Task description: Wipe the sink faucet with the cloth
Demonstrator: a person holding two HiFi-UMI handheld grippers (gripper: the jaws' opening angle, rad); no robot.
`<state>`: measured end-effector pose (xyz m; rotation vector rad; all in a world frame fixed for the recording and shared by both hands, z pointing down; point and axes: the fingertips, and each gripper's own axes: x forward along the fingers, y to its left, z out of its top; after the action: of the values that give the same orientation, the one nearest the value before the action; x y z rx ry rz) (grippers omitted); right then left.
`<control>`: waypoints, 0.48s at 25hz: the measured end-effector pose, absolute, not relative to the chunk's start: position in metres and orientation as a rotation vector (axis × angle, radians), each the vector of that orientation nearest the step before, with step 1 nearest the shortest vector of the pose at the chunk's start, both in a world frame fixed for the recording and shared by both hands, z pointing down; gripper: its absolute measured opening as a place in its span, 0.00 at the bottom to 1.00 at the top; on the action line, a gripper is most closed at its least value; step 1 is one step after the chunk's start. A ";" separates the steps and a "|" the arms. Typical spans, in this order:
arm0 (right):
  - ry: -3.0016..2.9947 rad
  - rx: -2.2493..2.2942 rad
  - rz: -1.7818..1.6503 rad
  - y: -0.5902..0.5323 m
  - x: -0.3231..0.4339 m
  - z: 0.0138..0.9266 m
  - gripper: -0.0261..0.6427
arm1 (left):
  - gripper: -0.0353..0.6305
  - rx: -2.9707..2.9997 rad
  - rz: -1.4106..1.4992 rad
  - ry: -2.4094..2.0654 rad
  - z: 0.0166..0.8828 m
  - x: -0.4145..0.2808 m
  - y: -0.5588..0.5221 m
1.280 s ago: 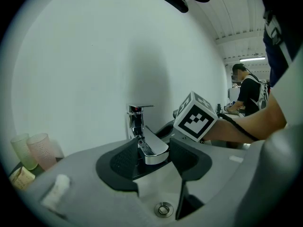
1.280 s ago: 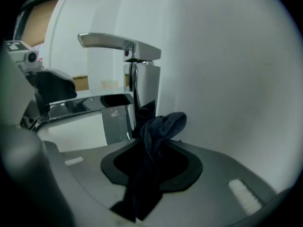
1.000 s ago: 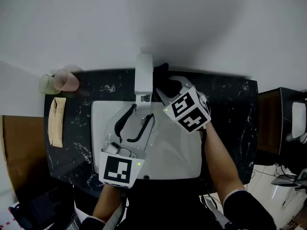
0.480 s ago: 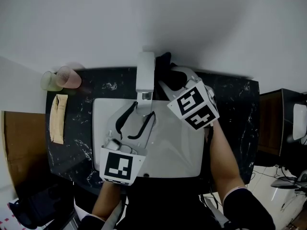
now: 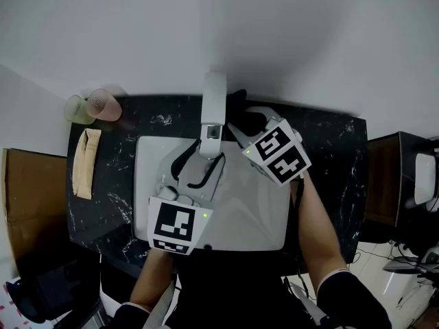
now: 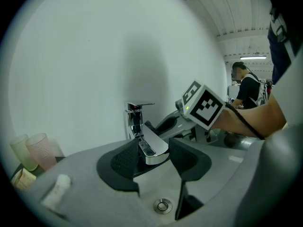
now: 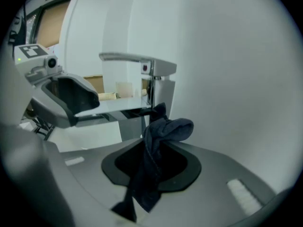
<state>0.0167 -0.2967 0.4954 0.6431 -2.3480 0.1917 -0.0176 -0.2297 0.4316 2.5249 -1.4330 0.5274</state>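
Observation:
The chrome faucet [image 5: 212, 108] stands at the back of the white sink [image 5: 254, 218]. My left gripper [image 5: 199, 166] is open, and its jaws stand on either side of the spout [image 6: 154, 150] without touching it. My right gripper [image 5: 238, 120] is shut on a dark blue cloth [image 7: 163, 131]. The bunched cloth [image 5: 241, 115] sits against the right side of the faucet body [image 7: 154, 86], just below the lever. Its loose end hangs down between the right jaws. From the left gripper view, the right gripper's marker cube [image 6: 203, 105] shows behind the faucet.
A black stone counter [image 5: 329, 149] surrounds the sink, with a plain wall close behind the faucet. Two cups [image 5: 96, 106] and a beige folded item [image 5: 86, 163] sit at the counter's left. The drain [image 6: 163, 205] lies below the spout. A person [image 6: 244, 86] stands far off.
The right gripper with the cloth has shifted slightly beside the faucet. The left gripper keeps its place around the spout.

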 end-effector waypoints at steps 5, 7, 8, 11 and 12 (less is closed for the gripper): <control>-2.393 0.698 0.108 -0.306 0.019 0.456 0.19 | 0.36 2.507 0.555 -1.422 0.433 -0.016 -0.231; -2.396 0.728 0.095 -0.316 0.021 0.452 0.19 | 0.36 2.499 0.556 -1.418 0.434 -0.016 -0.231; -2.395 0.740 0.097 -0.322 0.021 0.453 0.19 | 0.36 2.496 0.558 -1.417 0.434 -0.016 -0.231; -2.364 0.750 0.138 -0.336 0.021 0.468 0.19 | 0.36 2.490 0.570 -1.412 0.434 -0.016 -0.232; -2.344 0.741 0.158 -0.337 0.020 0.478 0.19 | 0.36 2.485 0.576 -1.410 0.435 -0.016 -0.232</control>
<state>0.0204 -0.3371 0.4775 0.7412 -2.3436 0.1581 -0.0158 -0.2320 0.4348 2.4854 -1.4097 0.5762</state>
